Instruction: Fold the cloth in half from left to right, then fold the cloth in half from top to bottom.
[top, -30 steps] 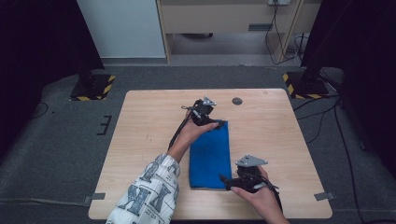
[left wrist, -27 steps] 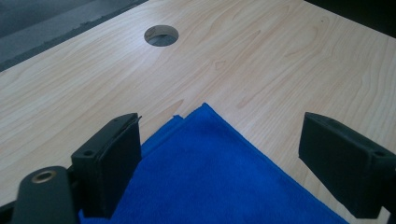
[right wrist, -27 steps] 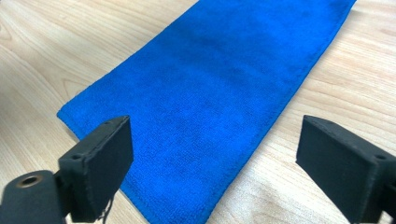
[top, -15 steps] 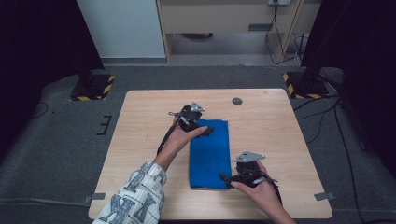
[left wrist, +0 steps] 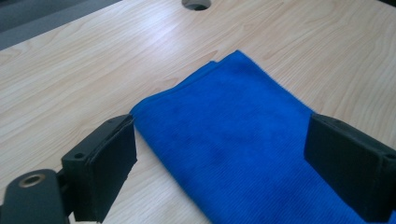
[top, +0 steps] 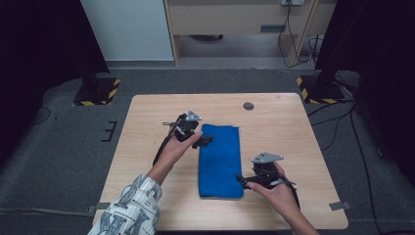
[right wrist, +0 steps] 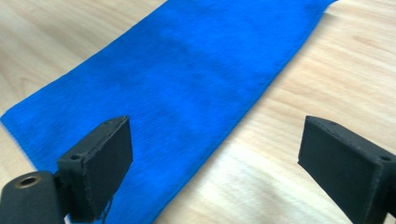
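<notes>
In the high view, a folded blue cloth [top: 220, 160] is seen flat on the table [top: 147, 122], between the left gripper [top: 204, 141] and right gripper [top: 241, 179]. In the left gripper view, the jaws, just widened, are spread over the cloth's corner, gripping nothing. In the right gripper view, spread jaws straddle the cloth's long edge.

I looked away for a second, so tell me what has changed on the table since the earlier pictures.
The left claw has slid leftward along the far end of the blue cloth to its far left corner; its jaws have just been opening and stand wide, gripping nothing. The right claw has edged right, off the cloth's near right edge, jaws open. The cloth stays folded flat on the wooden table.
</notes>
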Demonstrator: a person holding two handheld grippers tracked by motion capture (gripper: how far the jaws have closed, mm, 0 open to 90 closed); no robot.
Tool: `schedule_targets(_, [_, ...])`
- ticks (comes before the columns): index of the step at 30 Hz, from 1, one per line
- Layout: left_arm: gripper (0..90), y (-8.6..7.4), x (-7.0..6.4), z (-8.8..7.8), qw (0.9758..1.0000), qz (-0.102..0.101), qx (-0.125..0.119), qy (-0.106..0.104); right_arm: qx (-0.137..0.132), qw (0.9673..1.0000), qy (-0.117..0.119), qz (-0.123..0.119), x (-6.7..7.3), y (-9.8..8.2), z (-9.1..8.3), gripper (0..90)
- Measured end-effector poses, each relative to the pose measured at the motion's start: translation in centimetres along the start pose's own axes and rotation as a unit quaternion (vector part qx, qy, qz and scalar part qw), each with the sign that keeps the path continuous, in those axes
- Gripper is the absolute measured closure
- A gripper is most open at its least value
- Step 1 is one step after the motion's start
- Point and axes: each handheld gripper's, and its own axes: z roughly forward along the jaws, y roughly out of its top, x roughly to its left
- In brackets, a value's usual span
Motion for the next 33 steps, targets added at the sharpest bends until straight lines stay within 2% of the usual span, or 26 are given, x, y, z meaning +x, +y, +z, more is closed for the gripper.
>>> schedule_targets(6, [8.9,-0.6,0.9,-1.1,0.9998,-0.006,-0.004,0.016,0.0,0.9998,-0.02,0.003,-1.4,1.5,0.4,13.9])
schedule_targets(9, [10.0,-0.7,1.3,-1.2,0.9997,-0.009,-0.006,0.024,0.0,0.9996,-0.028,-0.006,-2.4,3.1,0.7,18.6])
schedule_targets(13, [12.9,-0.6,1.8,-0.9,0.9996,-0.01,-0.002,0.026,-0.001,0.9995,-0.029,-0.014,-3.8,5.2,1.7,23.9])
schedule_targets(15, [13.1,-0.5,2.1,-0.5,0.9996,-0.013,-0.003,0.025,-0.001,0.9995,-0.029,-0.012,-4.5,6.2,2.4,26.2])
schedule_targets(17, [13.7,-0.5,2.2,-0.1,0.9996,-0.015,-0.002,0.025,-0.001,0.9996,-0.028,0.0,-5.2,7.2,3.0,29.7])
schedule_targets(18, [14.1,-0.5,2.3,0.0,0.9996,-0.015,-0.002,0.026,0.001,0.9995,-0.031,-0.006,-5.5,7.6,3.2,30.3])
schedule_targets(22, [14.7,-0.3,2.1,0.0,0.9997,-0.007,-0.001,0.026,0.01,0.9987,-0.046,-0.02,-6.2,9.1,4.0,30.9])
schedule_targets(26, [14.7,0.1,2.1,-0.5,0.9996,-0.009,-0.004,0.026,0.014,0.9984,-0.053,-0.017,-6.6,10.0,4.7,30.9])
schedule_targets(31, [14.8,0.5,2.6,-0.9,0.9994,-0.013,-0.005,0.031,0.02,0.9981,-0.055,-0.016,-6.9,11.1,5.5,35.5])
schedule_targets(33, [15.1,0.6,2.9,-0.9,0.9993,-0.017,-0.004,0.034,0.029,0.9972,-0.063,-0.028,-6.9,11.5,6.0,37.6])
